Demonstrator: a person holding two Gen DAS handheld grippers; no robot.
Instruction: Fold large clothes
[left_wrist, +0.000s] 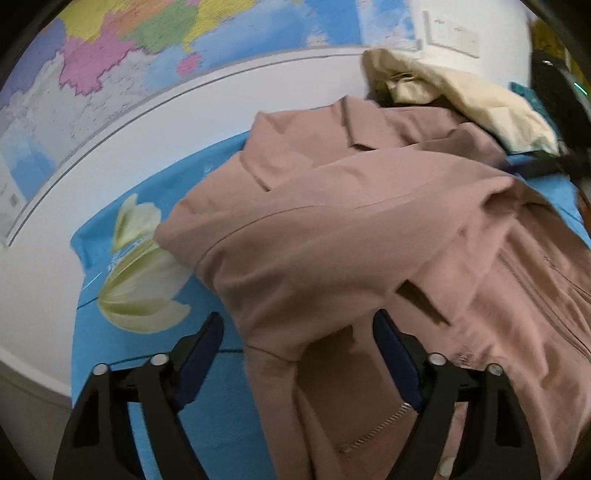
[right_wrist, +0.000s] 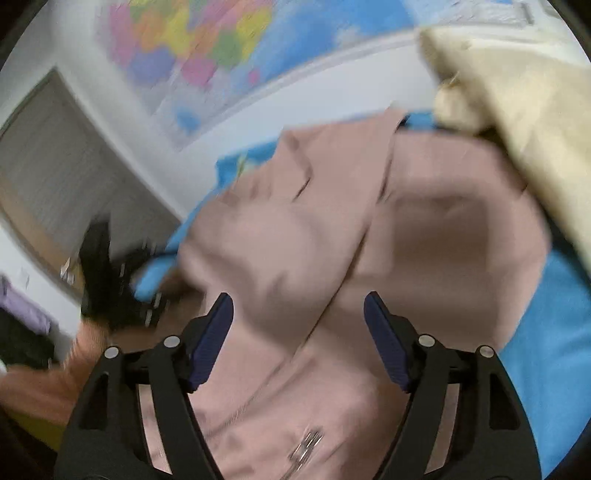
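Observation:
A dusty pink zip jacket (left_wrist: 351, 229) lies spread on a blue cloth with a pale flower print (left_wrist: 140, 280). A sleeve is folded across its body. My left gripper (left_wrist: 299, 325) is open, its jaws wide apart just above the jacket's lower part, holding nothing. In the right wrist view, which is blurred, the same pink jacket (right_wrist: 332, 258) fills the middle. My right gripper (right_wrist: 298, 310) is open and hovers over the jacket, holding nothing. The jacket's zipper (right_wrist: 303, 446) shows at the bottom.
A cream garment (left_wrist: 461, 96) is heaped at the jacket's far right, also in the right wrist view (right_wrist: 517, 122). A coloured wall map (left_wrist: 129, 48) hangs behind. The other gripper (right_wrist: 107, 280) shows dark at the bed's left edge. A door (right_wrist: 66, 177) is at the left.

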